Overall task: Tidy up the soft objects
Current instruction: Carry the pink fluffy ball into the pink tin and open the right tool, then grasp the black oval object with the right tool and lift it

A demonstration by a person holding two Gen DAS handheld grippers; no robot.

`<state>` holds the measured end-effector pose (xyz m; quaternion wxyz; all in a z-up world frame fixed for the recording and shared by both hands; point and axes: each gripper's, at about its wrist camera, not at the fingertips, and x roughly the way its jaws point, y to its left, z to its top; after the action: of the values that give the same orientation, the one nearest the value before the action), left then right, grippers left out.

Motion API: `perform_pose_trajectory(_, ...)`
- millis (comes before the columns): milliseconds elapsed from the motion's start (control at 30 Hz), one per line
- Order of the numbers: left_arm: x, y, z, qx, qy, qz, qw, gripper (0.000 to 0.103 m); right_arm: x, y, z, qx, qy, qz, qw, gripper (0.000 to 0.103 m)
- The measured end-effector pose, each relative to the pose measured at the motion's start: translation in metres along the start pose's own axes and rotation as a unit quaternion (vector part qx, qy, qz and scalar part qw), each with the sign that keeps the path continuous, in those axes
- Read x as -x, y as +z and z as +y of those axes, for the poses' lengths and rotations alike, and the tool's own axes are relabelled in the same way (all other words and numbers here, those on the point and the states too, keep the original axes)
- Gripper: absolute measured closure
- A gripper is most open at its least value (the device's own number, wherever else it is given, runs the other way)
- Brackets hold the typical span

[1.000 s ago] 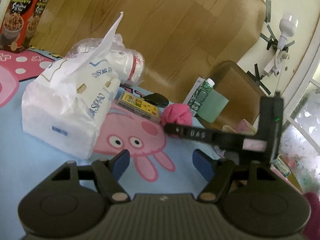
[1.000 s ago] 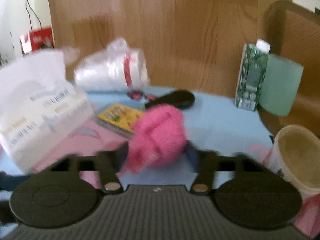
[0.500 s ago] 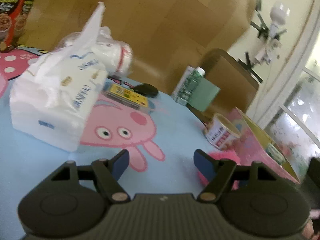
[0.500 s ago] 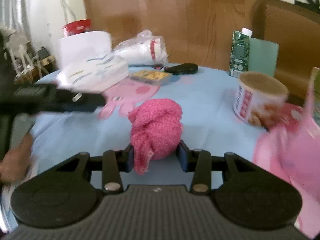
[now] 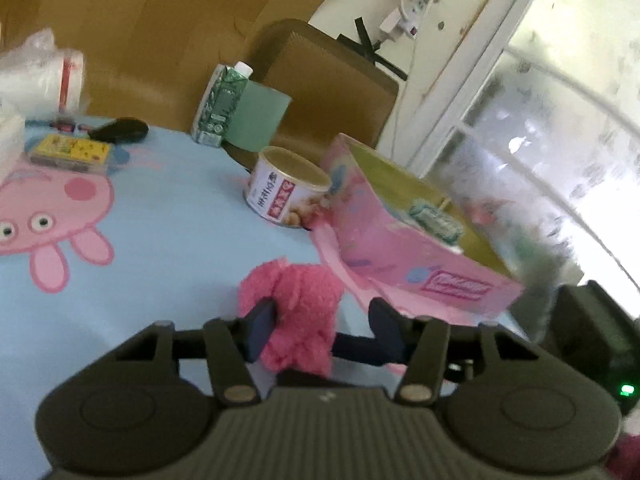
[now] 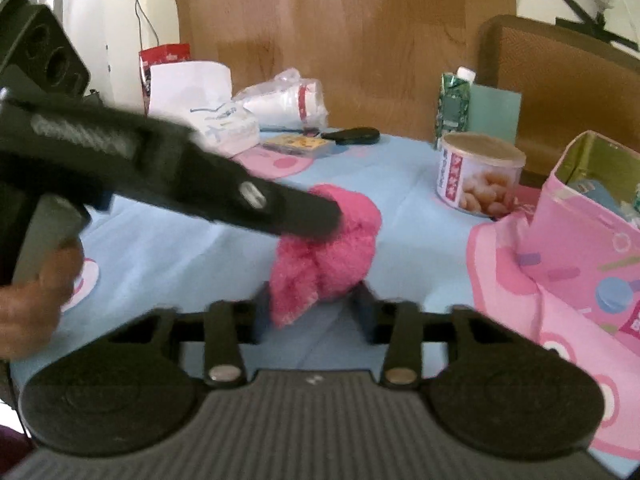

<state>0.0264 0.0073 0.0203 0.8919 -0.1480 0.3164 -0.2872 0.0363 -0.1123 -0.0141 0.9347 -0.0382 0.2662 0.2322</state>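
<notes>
A fluffy pink soft ball (image 6: 328,256) sits between the fingers of my right gripper (image 6: 314,312), which is shut on it just above the blue tablecloth. My left gripper (image 5: 320,326) is open; the same pink ball (image 5: 298,312) lies between its fingers, against the left pad. In the right wrist view the left gripper's body (image 6: 172,180) reaches in from the left and its tip touches the ball. An open pink box (image 5: 416,248) stands to the right, also in the right wrist view (image 6: 588,240).
A tin can (image 5: 286,194) stands beside the box. A green carton (image 5: 222,104), a black object (image 5: 120,132), a yellow packet (image 5: 68,152), plastic-wrapped cups (image 6: 286,100) and a tissue pack (image 6: 224,124) lie farther back. A brown chair (image 5: 332,80) stands behind the table.
My right gripper carried the pink ball from the table's middle toward the pink box. My left gripper swung right and came in around the ball.
</notes>
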Motion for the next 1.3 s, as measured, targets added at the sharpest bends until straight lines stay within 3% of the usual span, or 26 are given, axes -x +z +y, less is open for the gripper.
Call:
perform_pose_trajectory(133,-0.002,0.015,-0.021,-0.022,-0.03,-0.012,0.9992,0.054,0.018,-0.006,-0.015,-0.029,-0.017,-0.043,0.999,0.07)
perform_pose_trajectory(333,-0.027,0.052,-0.084,-0.101,-0.057,-0.036,0.9925,0.053,0.053,0.003,-0.05,-0.062,-0.092,-0.139,0.984,0.07)
perform_pose_trajectory(433,-0.056,0.068,-0.118,-0.127,-0.075,-0.03,0.9886,0.052,0.063,0.009,-0.082,-0.094,-0.131,-0.155,0.975,0.07)
perform_pose_trajectory(533,-0.088,0.077,-0.142,-0.135,-0.073,-0.014,0.988,0.043,0.068,0.013,-0.125,-0.147,-0.164,-0.142,0.965,0.07)
perform_pose_trajectory(600,-0.106,0.078,-0.148,-0.125,-0.058,-0.006,0.9905,0.04,0.065,0.014,-0.158,-0.194,-0.185,-0.123,0.955,0.069)
perform_pose_trajectory(700,-0.119,0.075,-0.146,-0.098,-0.053,0.008,0.9938,0.04,0.07,0.007,-0.189,-0.238,-0.243,-0.131,0.931,0.062)
perform_pose_trajectory(733,-0.119,0.072,-0.143,-0.096,-0.054,0.009,0.9939,0.04,0.074,0.004,-0.196,-0.25,-0.251,-0.142,0.924,0.056)
perform_pose_trajectory(867,-0.112,0.062,-0.136,-0.108,-0.032,0.005,0.9937,0.037,0.085,-0.009,-0.195,-0.26,-0.267,-0.177,0.911,0.051)
perform_pose_trajectory(1100,-0.088,0.054,-0.102,-0.091,-0.014,0.0,0.9957,0.037,0.092,-0.017,-0.165,-0.243,-0.239,-0.202,0.918,0.051)
perform_pose_trajectory(1300,-0.048,0.034,-0.035,-0.061,0.037,-0.014,0.9973,0.036,0.087,0.003,-0.125,-0.184,-0.192,-0.201,0.943,0.051)
